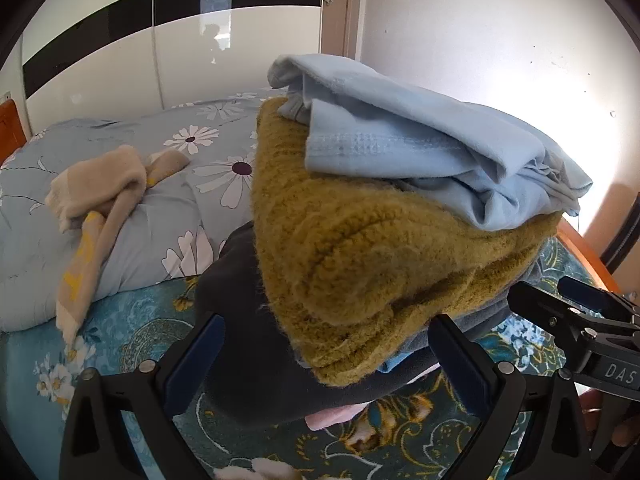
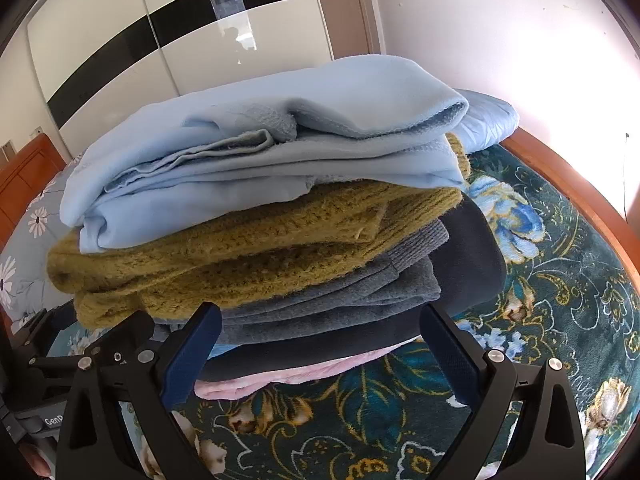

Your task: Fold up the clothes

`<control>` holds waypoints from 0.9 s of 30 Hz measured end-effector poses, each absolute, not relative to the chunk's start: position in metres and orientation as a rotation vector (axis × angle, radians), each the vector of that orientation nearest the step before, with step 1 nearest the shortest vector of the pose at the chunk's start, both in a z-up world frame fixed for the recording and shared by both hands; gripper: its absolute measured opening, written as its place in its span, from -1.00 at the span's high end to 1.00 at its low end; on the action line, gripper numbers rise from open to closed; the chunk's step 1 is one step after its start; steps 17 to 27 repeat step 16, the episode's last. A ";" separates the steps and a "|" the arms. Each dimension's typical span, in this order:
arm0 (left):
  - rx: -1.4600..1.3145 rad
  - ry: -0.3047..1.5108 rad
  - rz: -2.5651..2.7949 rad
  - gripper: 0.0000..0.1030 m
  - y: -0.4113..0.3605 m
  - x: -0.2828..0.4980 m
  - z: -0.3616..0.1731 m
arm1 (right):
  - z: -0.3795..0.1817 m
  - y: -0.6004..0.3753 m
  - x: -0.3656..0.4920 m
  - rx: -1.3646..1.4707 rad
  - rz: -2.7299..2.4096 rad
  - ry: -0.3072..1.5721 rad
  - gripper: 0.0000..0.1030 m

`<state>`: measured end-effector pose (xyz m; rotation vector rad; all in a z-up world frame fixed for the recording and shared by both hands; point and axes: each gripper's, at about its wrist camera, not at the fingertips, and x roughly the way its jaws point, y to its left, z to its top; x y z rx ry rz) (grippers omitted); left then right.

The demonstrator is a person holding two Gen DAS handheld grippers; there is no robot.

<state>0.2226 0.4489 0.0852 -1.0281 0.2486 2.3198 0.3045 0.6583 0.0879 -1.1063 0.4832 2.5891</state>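
Facing the stack of folded clothes [image 2: 256, 216] on the bed [image 2: 560, 280], both grippers hold their jaws spread wide with nothing gripped; the right gripper [image 2: 320, 344] has the pile's lower layers just ahead between its jaws, long side running across them; the left gripper [image 1: 326, 356] meets a corner; an unfolded beige garment [image 1: 100, 196] lies well off beyond the left jaws, so the left hand looks nearer.

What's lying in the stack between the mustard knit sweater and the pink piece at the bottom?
In the right wrist view, a grey garment and a dark navy one lie between the sweater and the pink piece.
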 end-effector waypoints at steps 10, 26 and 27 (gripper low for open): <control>-1.039 0.288 2.318 -1.00 0.455 0.224 0.081 | 0.092 0.661 0.303 -1.121 2.577 0.481 -0.93; -1.011 0.304 2.335 -1.00 0.456 0.228 0.080 | 0.091 0.662 0.302 -1.131 2.581 0.478 -0.93; -1.011 0.304 2.335 -1.00 0.456 0.228 0.080 | 0.091 0.662 0.302 -1.131 2.581 0.478 -0.93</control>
